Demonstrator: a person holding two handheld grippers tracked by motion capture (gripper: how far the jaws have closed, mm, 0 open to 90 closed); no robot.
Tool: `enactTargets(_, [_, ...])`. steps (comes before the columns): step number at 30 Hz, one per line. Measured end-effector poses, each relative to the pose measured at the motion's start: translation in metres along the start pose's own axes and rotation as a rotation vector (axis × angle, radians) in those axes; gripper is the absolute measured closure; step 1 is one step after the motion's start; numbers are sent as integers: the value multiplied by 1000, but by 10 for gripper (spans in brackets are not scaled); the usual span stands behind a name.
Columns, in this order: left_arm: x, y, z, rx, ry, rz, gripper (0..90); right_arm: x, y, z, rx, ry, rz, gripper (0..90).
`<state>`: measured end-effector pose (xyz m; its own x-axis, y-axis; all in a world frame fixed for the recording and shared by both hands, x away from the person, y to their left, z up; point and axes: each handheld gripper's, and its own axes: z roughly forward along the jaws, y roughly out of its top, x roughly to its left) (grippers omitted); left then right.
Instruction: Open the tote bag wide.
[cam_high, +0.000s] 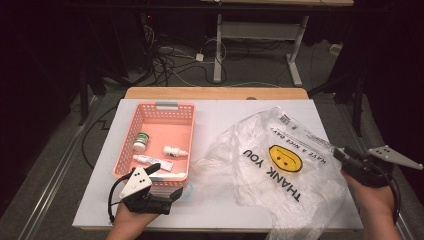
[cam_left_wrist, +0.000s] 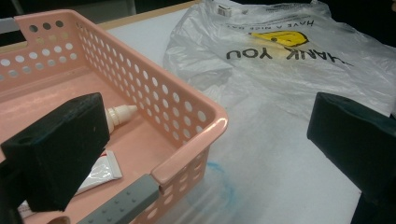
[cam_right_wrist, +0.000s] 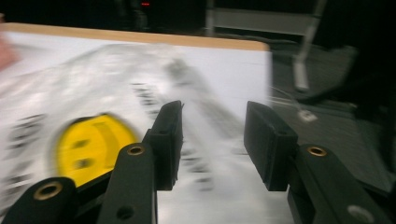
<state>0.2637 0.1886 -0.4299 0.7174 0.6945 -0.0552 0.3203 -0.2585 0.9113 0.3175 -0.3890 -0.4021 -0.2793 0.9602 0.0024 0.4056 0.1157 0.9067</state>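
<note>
At the near left, the left gripper is hovering with its jaws spread wide and grasping nothing, straddling the near right corner of the basket, and one jaw is hiding part of the tube inside. Farther right, the right gripper is standing released at the right edge of the bag; its own view is blurring the bag's print, and the bag's near edge is hanging off the table, cut off.
</note>
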Motion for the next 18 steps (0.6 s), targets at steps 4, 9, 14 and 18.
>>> enactTargets(4, [0,-1,-2,-2,3,1,0,45,-8,0,18,117,-60,569])
enactTargets(9, [2,-2,-5,-7,5,-14,0,84,-16,9,55,216,-93,535])
enactTargets(14, [4,-3,-5,-4,7,-14,0,121,-16,21,86,299,-135,532])
enactTargets(18, [5,-5,-6,1,11,-10,0,146,-14,31,107,355,-172,531])
